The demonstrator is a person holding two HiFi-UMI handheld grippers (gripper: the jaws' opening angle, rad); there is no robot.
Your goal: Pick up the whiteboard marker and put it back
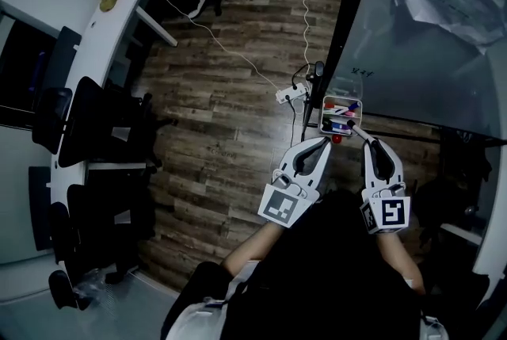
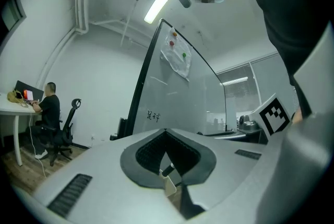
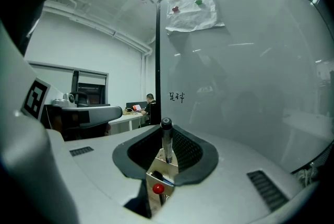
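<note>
1. Holding the whiteboard marker (image 3: pixel 166 143) upright at the centre of its own view, the right gripper (image 1: pixel 356 131) is clamped on the barrel; the marker hangs right above the tray (image 1: pixel 323 116), a pose that looks meant for lowering it in end-first.
2. The tray sits at the whiteboard's (image 1: pixel 412 53) lower edge, just right of centre in the head view; other markers already fill it, so room is likely tight.
3. The left gripper (image 2: pixel 166 130), jaws pressed together on nothing, hovers just beside the tray's lower left corner; probably parked clear.
</note>
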